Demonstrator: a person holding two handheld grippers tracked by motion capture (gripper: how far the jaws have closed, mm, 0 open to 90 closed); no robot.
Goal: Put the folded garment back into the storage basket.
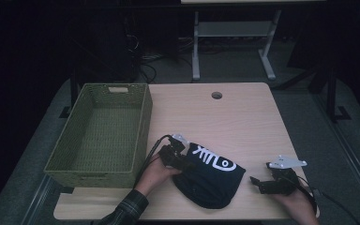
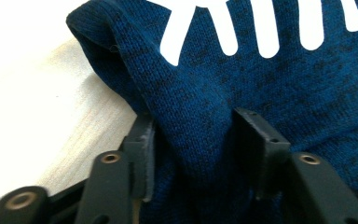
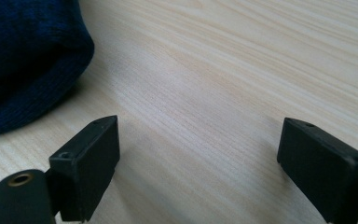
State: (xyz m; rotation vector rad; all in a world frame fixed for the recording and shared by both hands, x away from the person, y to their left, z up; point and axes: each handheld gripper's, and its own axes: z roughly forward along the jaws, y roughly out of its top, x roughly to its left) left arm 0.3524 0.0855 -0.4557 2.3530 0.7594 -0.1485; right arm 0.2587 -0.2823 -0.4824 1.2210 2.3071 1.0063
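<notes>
High view: dark blue knit garment (image 1: 211, 180) with white print, bunched on near part of wooden surface (image 1: 243, 122), between both hands. Left hand-held gripper (image 1: 177, 157) at garment's left edge; right hand-held gripper (image 1: 274, 183) just beside its right edge, apart from cloth. Green woven basket (image 1: 101, 133) empty, on left side of surface, near garment. Cable hole (image 1: 216, 95) at far side. Nothing between garment and basket.

Left gripper view: jaws pinched on raised fold of garment (image 2: 223, 84), cloth bulging between pads. Knit soft, limp, probably light; likely to sag and trail when lifted. Folded edge or thick bunch judged best hold.

Right gripper view: jaws spread wide, nothing held, bare surface (image 3: 223, 79) between them. Garment edge (image 3: 23, 65) at upper left, clear of jaws.
</notes>
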